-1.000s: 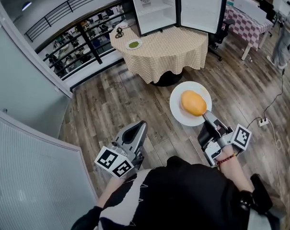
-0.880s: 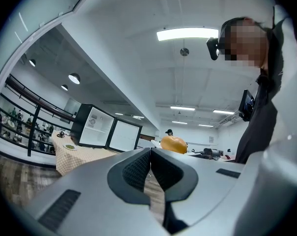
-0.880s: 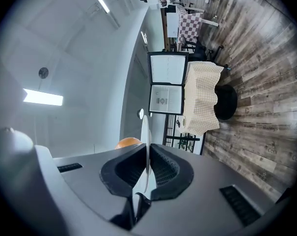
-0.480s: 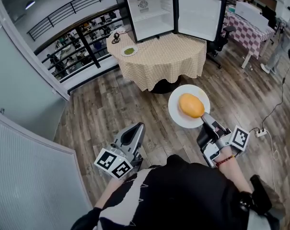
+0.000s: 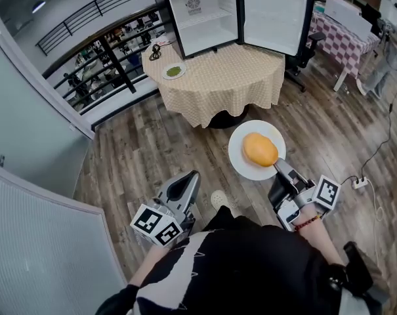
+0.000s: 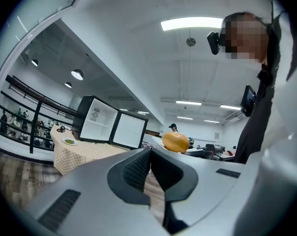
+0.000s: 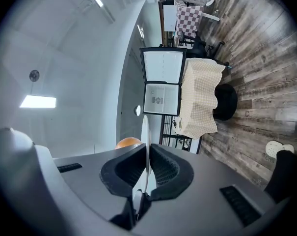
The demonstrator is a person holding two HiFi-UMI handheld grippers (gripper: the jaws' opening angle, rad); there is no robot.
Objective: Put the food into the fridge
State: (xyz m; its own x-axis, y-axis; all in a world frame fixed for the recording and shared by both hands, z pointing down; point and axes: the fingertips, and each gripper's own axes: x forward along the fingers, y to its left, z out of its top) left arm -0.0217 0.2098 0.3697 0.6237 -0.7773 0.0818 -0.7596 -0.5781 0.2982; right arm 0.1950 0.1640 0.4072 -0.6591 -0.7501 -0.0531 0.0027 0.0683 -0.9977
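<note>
The right gripper (image 5: 277, 167) is pinching the rim of a white plate (image 5: 240, 157) in its jaws at the frame's centre, with the orange food (image 5: 260, 149) lying on it. The left gripper (image 5: 189, 178), at lower left, is hanging with its jaws pressed together on nothing. The open fridge (image 5: 203, 15) is standing on the checked surface (image 5: 218, 77) at the top.

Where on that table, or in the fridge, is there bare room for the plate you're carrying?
The beige checked tablecloth is bare from the open black mini fridge forward to its near edge. The fridge's white shelves look empty. Only the left rim is busy: a small green-topped plate and a black tangle.
</note>
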